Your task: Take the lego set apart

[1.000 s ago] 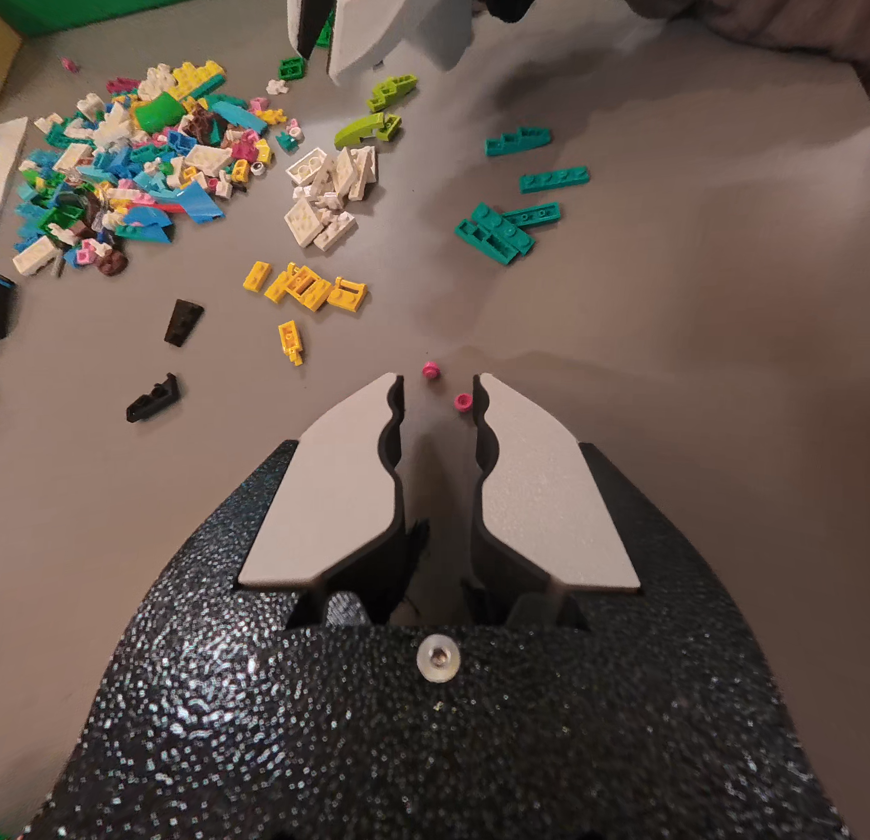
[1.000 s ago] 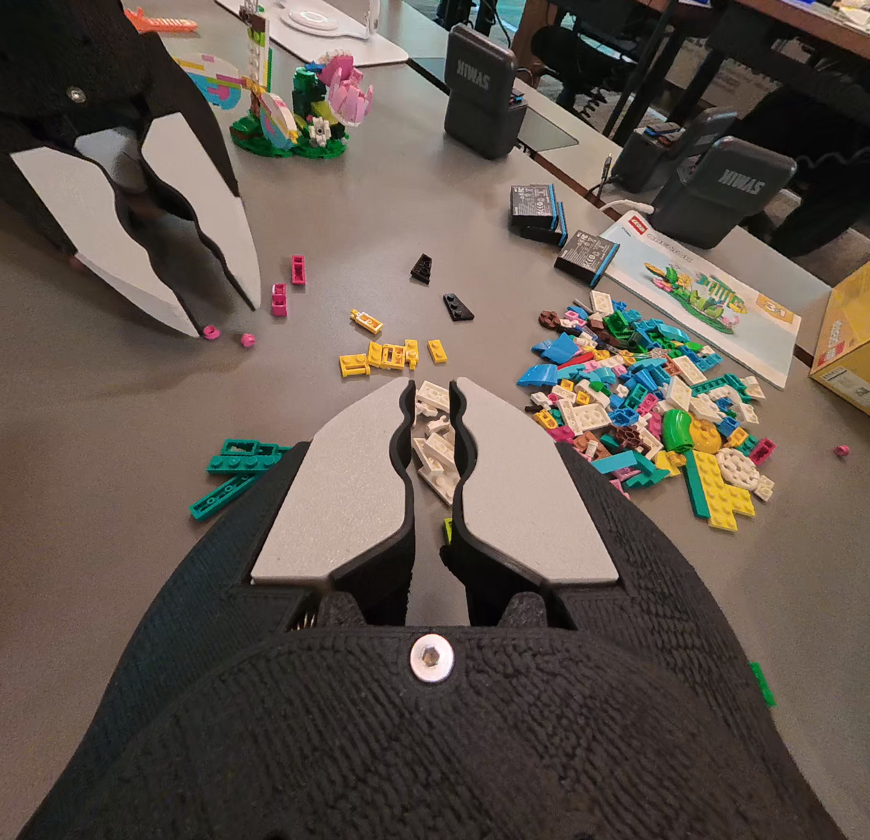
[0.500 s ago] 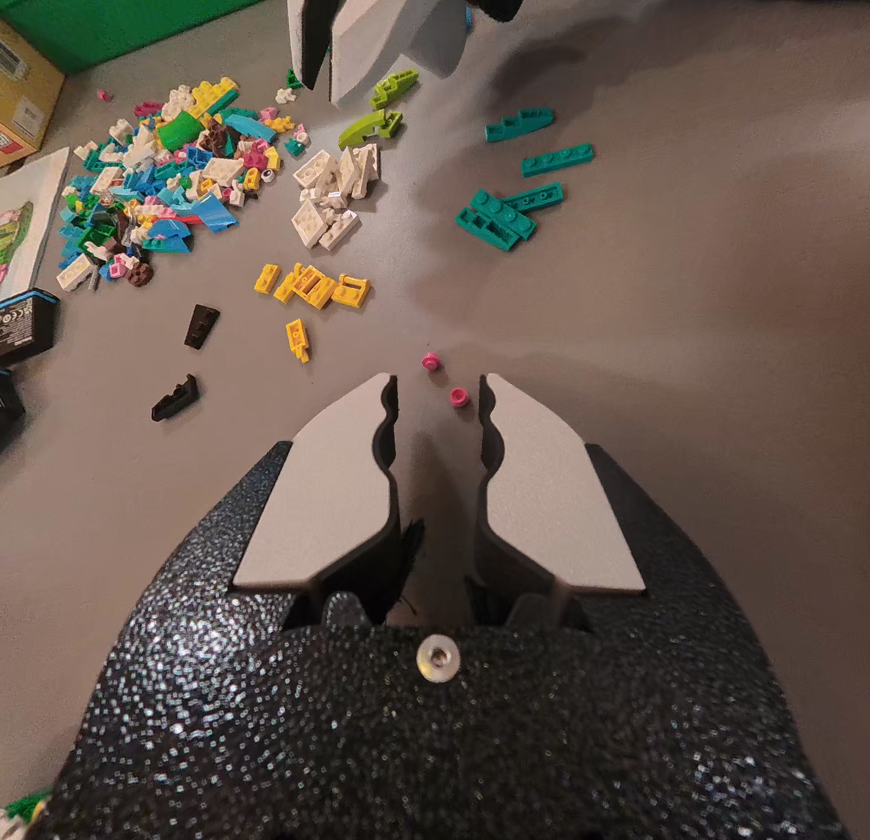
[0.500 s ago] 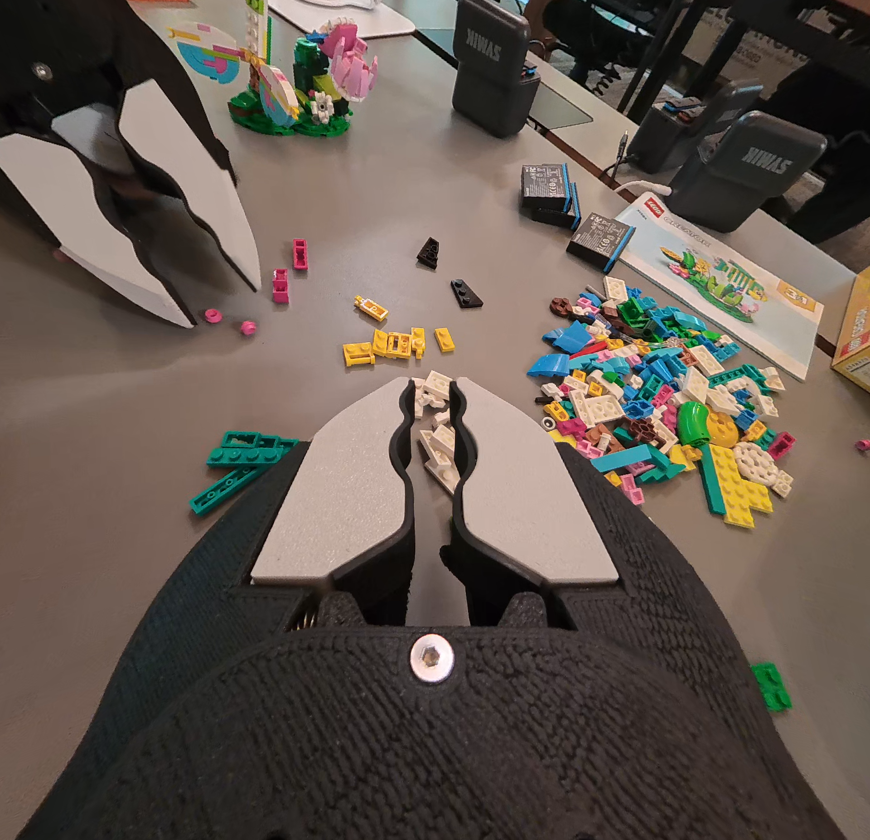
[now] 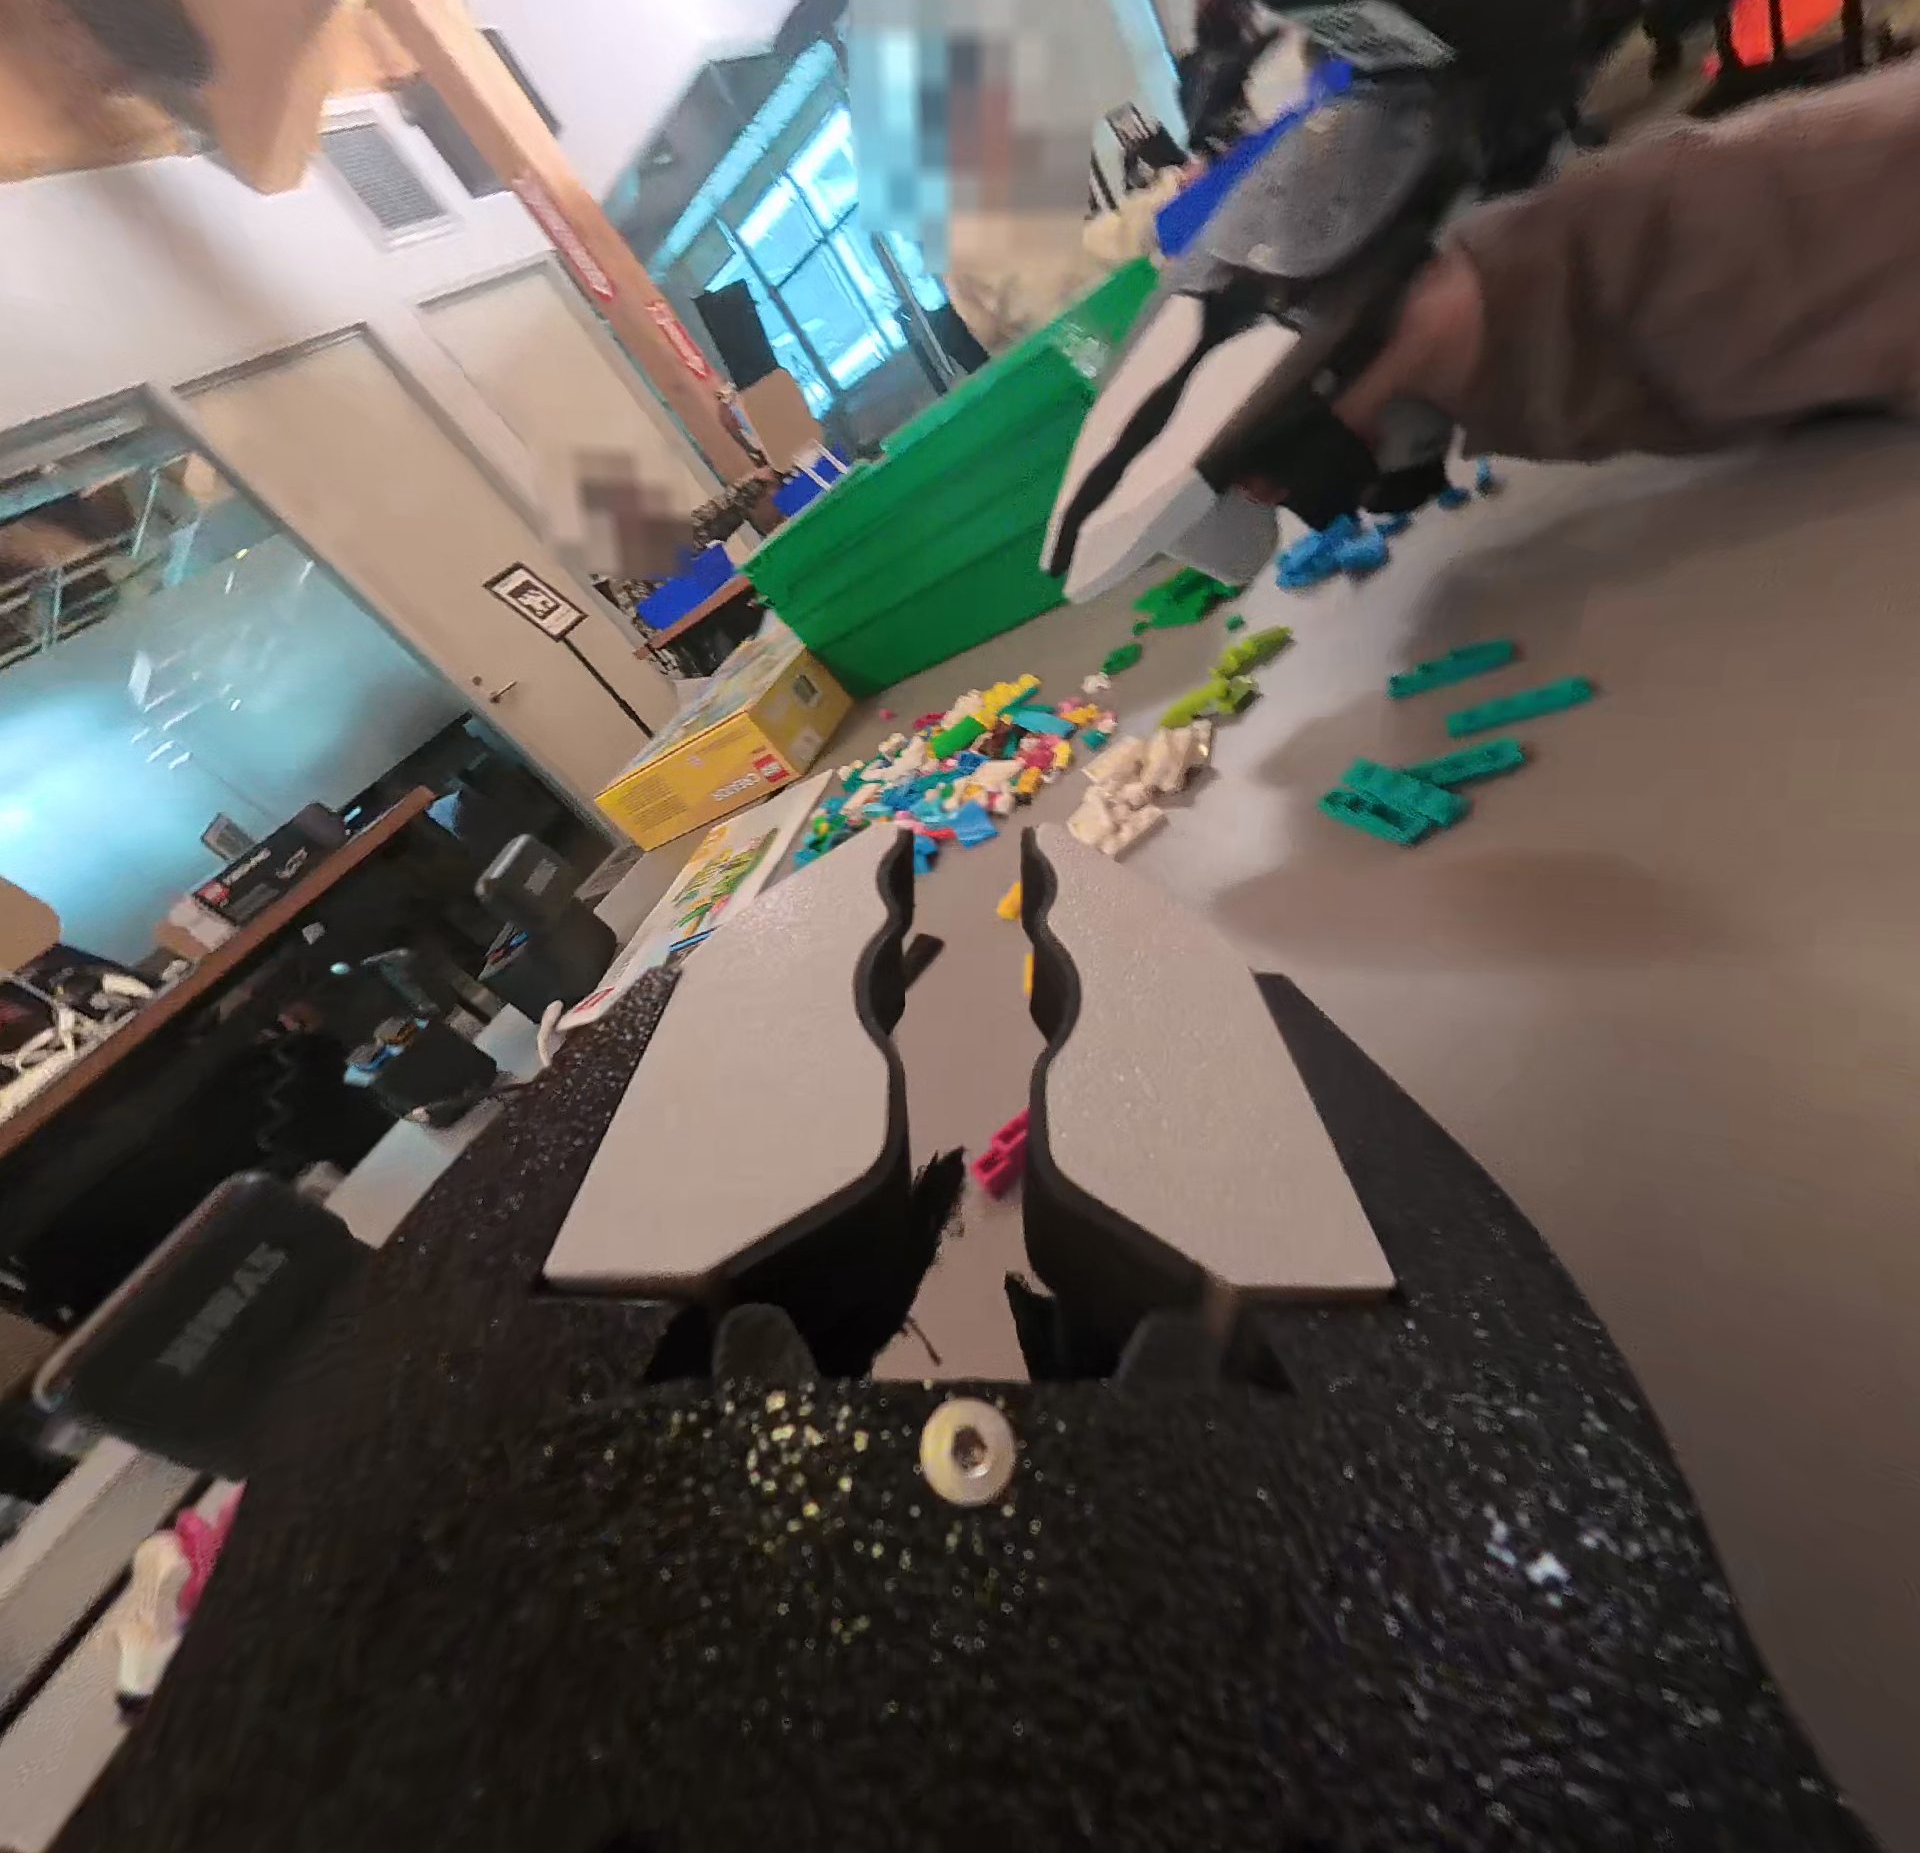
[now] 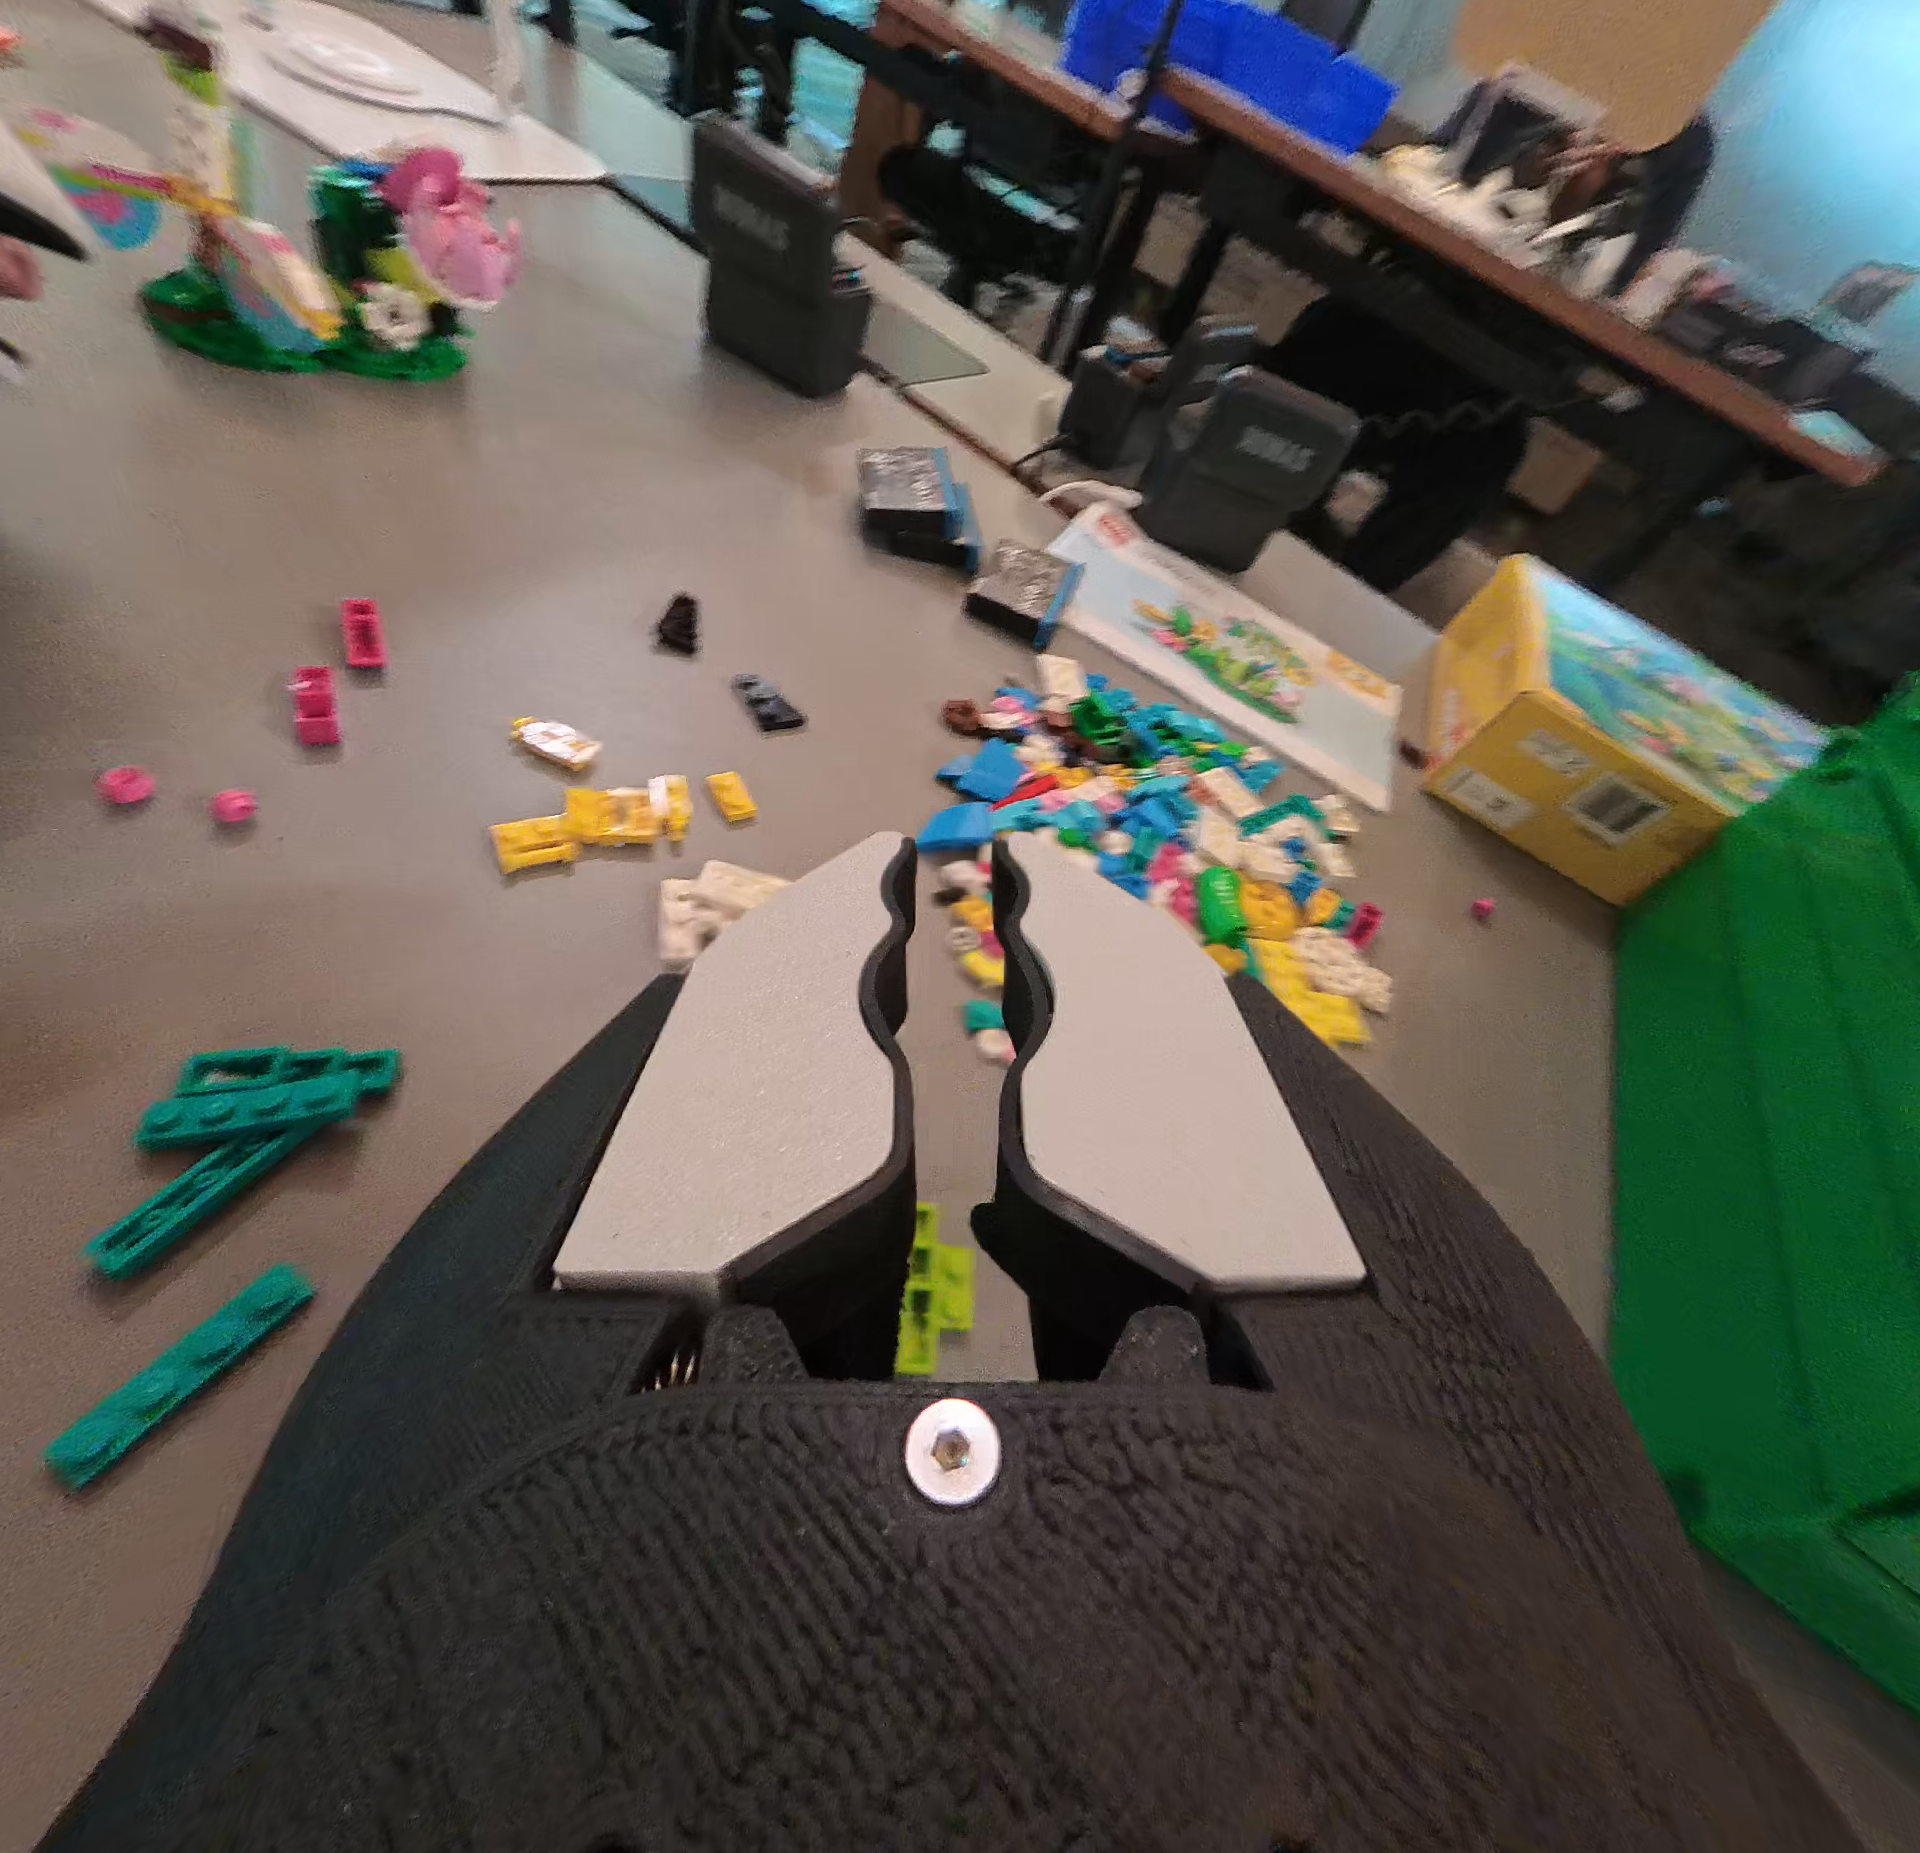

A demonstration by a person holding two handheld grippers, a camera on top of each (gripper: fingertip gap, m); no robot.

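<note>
Both tools over cluttered grey table (image 6: 540, 515)

Office desks (image 6: 1538, 276), glass partition (image 5: 208, 650)

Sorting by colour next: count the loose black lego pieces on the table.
2. One black wedge lies farther out; the black plate sits just nearer, beyond the yellow pieces. More may hide in the mixed pile.

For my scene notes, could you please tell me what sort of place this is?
Probably a shared office or lab: long desks crowded with equipment, a glass-walled room, and a grey worktable strewn with sorted lego pieces.
</note>
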